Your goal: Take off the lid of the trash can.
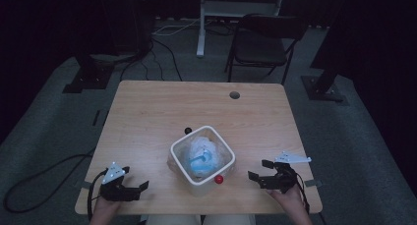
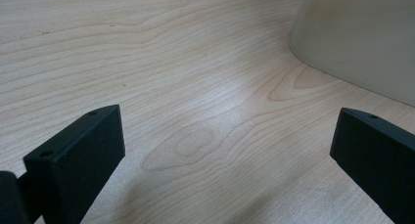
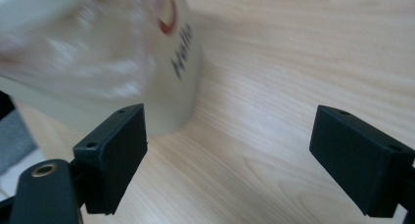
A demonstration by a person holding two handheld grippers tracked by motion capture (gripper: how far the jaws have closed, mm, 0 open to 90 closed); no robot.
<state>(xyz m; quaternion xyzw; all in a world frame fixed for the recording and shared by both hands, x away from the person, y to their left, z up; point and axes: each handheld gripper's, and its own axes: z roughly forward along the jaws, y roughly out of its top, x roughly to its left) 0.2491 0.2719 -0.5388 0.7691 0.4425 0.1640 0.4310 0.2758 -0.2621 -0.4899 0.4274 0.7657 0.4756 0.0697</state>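
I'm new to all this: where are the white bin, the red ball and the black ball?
white bin (image 1: 199,186), high view, on its front wall.
red ball (image 1: 219,179), high view, on its middle.
black ball (image 1: 188,130), high view, on its middle.

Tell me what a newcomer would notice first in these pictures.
First, the white square bin lined with a clear plastic bag, standing near the front middle of the wooden table, with something blue inside. Next, the two black grippers at the front edge, the left gripper and the right gripper, both open and flanking the bin. A small red ball sits against the bin's front right corner.
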